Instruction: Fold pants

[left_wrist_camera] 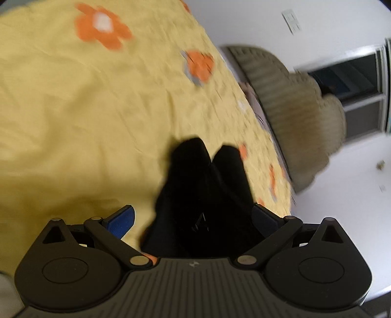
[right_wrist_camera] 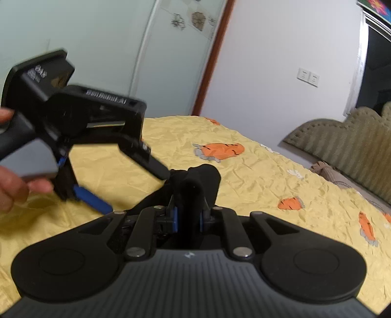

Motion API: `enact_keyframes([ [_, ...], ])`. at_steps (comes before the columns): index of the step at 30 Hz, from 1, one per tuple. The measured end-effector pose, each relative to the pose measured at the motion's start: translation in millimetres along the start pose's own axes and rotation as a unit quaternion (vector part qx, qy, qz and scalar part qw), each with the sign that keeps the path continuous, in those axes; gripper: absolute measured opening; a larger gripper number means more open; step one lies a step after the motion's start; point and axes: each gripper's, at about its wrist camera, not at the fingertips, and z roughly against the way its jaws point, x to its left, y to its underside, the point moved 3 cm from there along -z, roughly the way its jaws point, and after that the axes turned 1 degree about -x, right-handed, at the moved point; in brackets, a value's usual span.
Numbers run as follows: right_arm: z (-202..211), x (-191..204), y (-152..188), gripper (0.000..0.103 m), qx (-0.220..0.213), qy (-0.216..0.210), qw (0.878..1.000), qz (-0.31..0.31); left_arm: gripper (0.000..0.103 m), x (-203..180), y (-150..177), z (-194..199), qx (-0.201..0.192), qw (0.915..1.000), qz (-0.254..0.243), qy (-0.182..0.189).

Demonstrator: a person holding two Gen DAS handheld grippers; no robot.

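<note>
A bed fills both views, covered by a creased yellow bedspread [right_wrist_camera: 256,176] printed with orange flowers and orange carrot-like shapes. In the left wrist view the picture is blurred; the bedspread [left_wrist_camera: 73,110] runs from the left edge to a ribbed olive headboard [left_wrist_camera: 293,110] at the right, with a white wall, a wall switch [left_wrist_camera: 292,20] and a dark window [left_wrist_camera: 354,73] behind it. In the right wrist view a pale glass-panelled door [right_wrist_camera: 176,49] with a reddish-brown frame stands at the back left, then white wall with a double switch [right_wrist_camera: 308,77], then the headboard [right_wrist_camera: 347,144] at the far right, with a crumpled brownish cloth [right_wrist_camera: 327,171] at its foot.

At the left of the right wrist view a hand [right_wrist_camera: 12,186] grips the handle of the left tongs [right_wrist_camera: 136,188]; their body hangs above the bedspread and covers part of the door. One blue-padded finger [right_wrist_camera: 92,199] points down toward the bed, the other reaches the cloth, so they stand wide apart. The left wrist view [left_wrist_camera: 193,215] shows the same spread, with black cloth lying between the blue pads; I cannot tell whether either pad presses it.

The black pants [left_wrist_camera: 207,195] are bunched into dark folds, lifted off the bedspread between the two tools. The right tongs [right_wrist_camera: 189,217] are drawn narrow and pinch a raised hump of the pants [right_wrist_camera: 202,178].
</note>
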Motion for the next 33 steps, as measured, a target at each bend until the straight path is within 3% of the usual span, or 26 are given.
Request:
enact_keyframes([
  [3, -8.7, 31.0, 5.3, 0.02, -0.002, -0.005, 0.998, 0.064, 0.102, 5.3, -4.7, 15.7, -0.023, 0.9993, -0.008, -0.029],
  [6, -21.4, 65.9, 15.5, 0.031, 0.006, -0.011, 0.991, 0.134, 0.102, 6.4, -3.9, 18.5, -0.019, 0.9991, -0.007, -0.037],
  [9, -18.7, 83.8, 26.0, 0.055, 0.012, 0.001, 0.983, 0.183, 0.102, 8.3, -2.3, 15.9, -0.01, 0.9994, -0.011, -0.033],
  [10, -15.1, 86.4, 28.8, 0.068, 0.011, 0.003, 0.981, 0.193, 0.102, 8.1, -1.9, 13.7, -0.01, 0.9994, -0.013, -0.031],
  [11, -11.4, 87.6, 30.7, 0.072, 0.009, 0.003, 0.98, 0.2, 0.102, 7.7, -1.4, 12.9, -0.009, 0.9995, -0.013, -0.027],
  [18, -22.1, 87.6, 41.0, 0.069, 0.044, 0.037, 0.969, 0.24, 0.102, 10.8, 2.2, 11.6, 0.0, 0.9999, -0.009, -0.014],
  [21, -32.2, 89.1, 39.6, 0.068, 0.037, 0.037, 0.966, 0.252, 0.102, 11.4, 2.7, 11.9, 0.0, 0.9999, -0.007, -0.014],
  [22, -35.8, 92.2, 40.1, 0.065, 0.032, 0.037, 0.964, 0.262, 0.102, 11.3, 3.2, 12.2, 0.0, 0.9999, -0.006, -0.014],
  [24, -43.7, 95.2, 40.6, 0.043, 0.035, 0.023, 0.964, 0.264, 0.102, 10.1, 4.2, 14.0, 0.0, 0.9999, -0.008, -0.012],
  [26, -47.1, 91.6, 39.4, 0.029, 0.034, 0.021, 0.969, 0.243, 0.102, 8.5, 4.7, 14.6, 0.002, 0.9999, -0.011, -0.008],
  [28, -42.7, 83.9, 37.5, 0.023, 0.022, 0.026, 0.976, 0.217, 0.102, 7.9, 3.8, 10.9, 0.011, 0.9999, -0.008, 0.007],
  [31, -33.5, 59.3, 26.0, 0.021, 0.019, 0.002, 0.992, 0.122, 0.102, 3.2, 4.4, 1.6, 0.038, 0.9983, -0.003, 0.045],
  [33, -27.4, 41.7, 19.1, 0.021, 0.019, -0.012, 0.997, 0.069, 0.102, -3.4, 4.9, -8.4, 0.058, 0.9961, -0.001, 0.067],
])
